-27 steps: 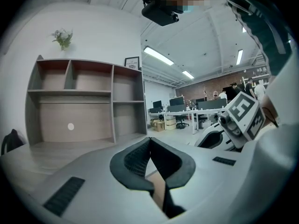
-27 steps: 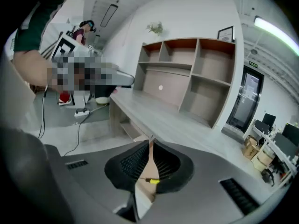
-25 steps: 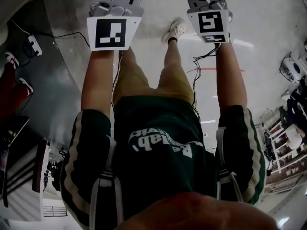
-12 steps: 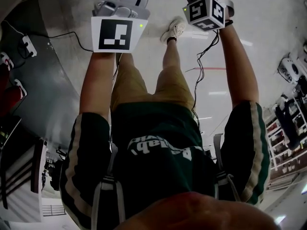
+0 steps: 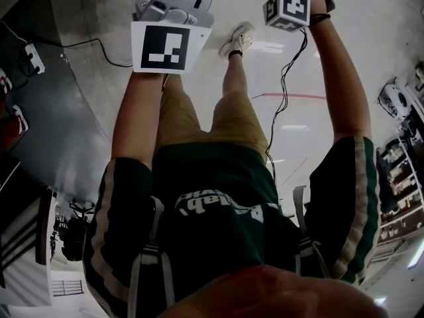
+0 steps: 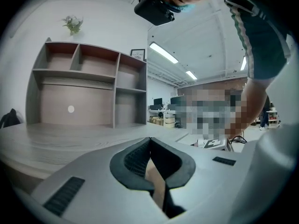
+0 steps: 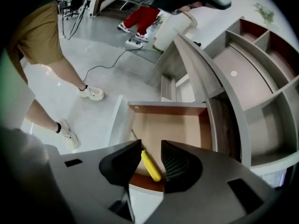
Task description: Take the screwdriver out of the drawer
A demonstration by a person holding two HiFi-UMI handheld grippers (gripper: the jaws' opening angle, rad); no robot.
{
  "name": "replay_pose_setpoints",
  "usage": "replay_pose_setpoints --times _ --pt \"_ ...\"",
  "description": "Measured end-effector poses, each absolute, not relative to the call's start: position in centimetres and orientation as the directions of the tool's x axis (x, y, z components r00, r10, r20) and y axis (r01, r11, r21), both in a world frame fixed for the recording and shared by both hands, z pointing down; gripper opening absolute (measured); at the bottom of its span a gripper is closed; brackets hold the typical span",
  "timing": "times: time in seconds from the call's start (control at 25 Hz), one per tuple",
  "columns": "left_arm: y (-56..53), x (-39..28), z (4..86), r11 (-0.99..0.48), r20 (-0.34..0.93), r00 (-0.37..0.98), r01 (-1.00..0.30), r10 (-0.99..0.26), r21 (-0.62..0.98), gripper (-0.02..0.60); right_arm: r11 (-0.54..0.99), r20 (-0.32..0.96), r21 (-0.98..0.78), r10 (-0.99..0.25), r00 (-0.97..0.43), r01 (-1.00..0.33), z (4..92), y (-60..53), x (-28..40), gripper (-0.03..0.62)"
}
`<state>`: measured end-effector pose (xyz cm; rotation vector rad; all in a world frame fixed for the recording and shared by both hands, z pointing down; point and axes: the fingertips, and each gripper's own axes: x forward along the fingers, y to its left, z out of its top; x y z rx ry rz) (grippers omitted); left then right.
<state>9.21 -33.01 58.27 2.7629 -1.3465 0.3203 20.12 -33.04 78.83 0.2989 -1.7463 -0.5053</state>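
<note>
Screwdriver (image 7: 150, 166) not yet gripped. Desk (image 7: 205, 78): drawer (image 7: 175, 127) stands open below its top. Left gripper (image 6: 150, 141): jaws closed together, empty. Right gripper (image 7: 151, 149): jaws apart, just been opening. Yellow-handled tool lies in the drawer near its front edge, sighted between the right jaws, untouched.

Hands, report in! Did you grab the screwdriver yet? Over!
Right gripper open, jaws just opened, nothing gripped, aimed down into the open drawer. Left gripper shut, empty. Yellow-handled screwdriver lies in the drawer. Nothing blocks it.
</note>
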Motion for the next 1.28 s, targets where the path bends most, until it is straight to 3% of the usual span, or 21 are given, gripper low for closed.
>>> replay_pose_setpoints --times 0.28,0.56,0.88,0.92,1.28 --pt "-32.9 8.4 59.2 -0.615 0.218 0.596 -0.788 -0.773 -0.022 0.018 0.827 0.890 0.455 -0.436 -0.135 0.329 82.6 -33.4 21.5 0.163" --pt "-32.6 8.0 60.0 -0.617 0.224 0.599 -0.787 -0.769 -0.013 0.018 0.750 0.876 0.437 -0.481 -0.045 0.496 85.3 -34.4 23.3 0.167" --pt "-32.4 7.9 59.9 -0.617 0.227 0.600 -0.787 -0.767 -0.006 0.018 0.731 0.842 0.431 -0.537 0.056 0.530 86.3 -35.8 25.3 0.164" --pt "-32.4 8.0 59.9 -0.619 0.228 0.602 -0.785 -0.766 -0.005 0.018 0.723 0.837 0.437 -0.545 0.053 0.536 86.3 -35.9 25.3 0.087" --pt "-32.5 8.2 60.5 -0.624 0.238 0.605 -0.781 -0.759 -0.003 0.018 0.731 0.853 0.418 -0.520 0.045 0.539 86.7 -35.6 25.2 0.081"
